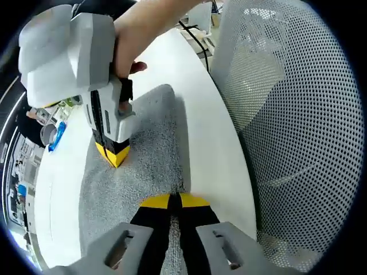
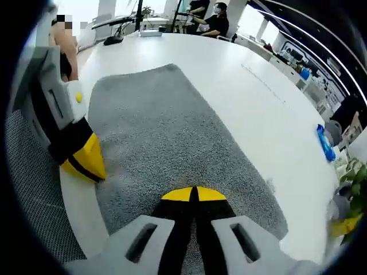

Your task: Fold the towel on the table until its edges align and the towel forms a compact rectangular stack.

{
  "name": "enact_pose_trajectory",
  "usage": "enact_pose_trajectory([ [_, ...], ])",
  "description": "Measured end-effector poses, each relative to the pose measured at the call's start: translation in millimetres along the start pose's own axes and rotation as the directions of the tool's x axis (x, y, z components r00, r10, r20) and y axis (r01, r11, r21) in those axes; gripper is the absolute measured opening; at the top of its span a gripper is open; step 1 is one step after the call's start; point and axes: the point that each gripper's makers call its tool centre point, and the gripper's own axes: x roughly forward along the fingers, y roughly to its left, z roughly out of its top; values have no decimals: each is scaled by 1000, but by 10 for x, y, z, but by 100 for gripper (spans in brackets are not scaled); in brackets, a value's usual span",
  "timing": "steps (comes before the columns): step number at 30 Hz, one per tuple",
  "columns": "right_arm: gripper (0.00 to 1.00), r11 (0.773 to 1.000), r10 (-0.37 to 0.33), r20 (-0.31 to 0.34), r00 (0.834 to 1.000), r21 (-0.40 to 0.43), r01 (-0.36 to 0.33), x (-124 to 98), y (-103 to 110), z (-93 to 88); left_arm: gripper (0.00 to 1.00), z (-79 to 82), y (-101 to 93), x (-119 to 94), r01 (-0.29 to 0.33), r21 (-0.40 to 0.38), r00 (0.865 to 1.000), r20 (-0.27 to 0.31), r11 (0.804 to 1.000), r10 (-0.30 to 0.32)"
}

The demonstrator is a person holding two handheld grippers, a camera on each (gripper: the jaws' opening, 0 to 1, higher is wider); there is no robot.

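A grey towel (image 1: 143, 154) (image 2: 166, 132) lies flat and unfolded on the white table (image 1: 212, 143) (image 2: 258, 97). My left gripper (image 1: 175, 200) is shut, its yellow tips resting on the towel beside the edge that runs along the table's rim. In the right gripper view the left gripper (image 2: 86, 160) touches the towel's left edge. My right gripper (image 2: 192, 195) is shut too, tips down on the towel. A hand holds the right gripper (image 1: 113, 153), which stands upright on the towel's other side. Whether either one pinches fabric is hidden.
A mesh-backed chair (image 1: 298, 114) stands close against the table's rim by the left gripper. A blue object (image 2: 325, 143) and small clutter (image 2: 347, 183) sit at the table's far side. Cables (image 2: 117, 37) and seated people (image 2: 215, 20) are at the far end.
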Motion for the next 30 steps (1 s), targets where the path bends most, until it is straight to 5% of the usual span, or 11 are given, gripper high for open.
enact_pose_trajectory([
  [6,0,1000,-24,3,1000,-1,24,-16,47,-26,4,-45,35,-4,-4,-40,1000,-4,999,4],
  [15,0,994,-27,14,1000,102,26,-51,74,-60,4,-98,102,-7,-42,8,998,-36,999,42],
  [24,0,995,-43,17,999,95,42,-84,124,-91,4,-153,158,-22,-60,-4,997,-47,998,60],
  [30,0,991,-44,32,999,129,40,-113,149,-121,4,-176,170,-31,-92,139,994,-39,986,99],
])
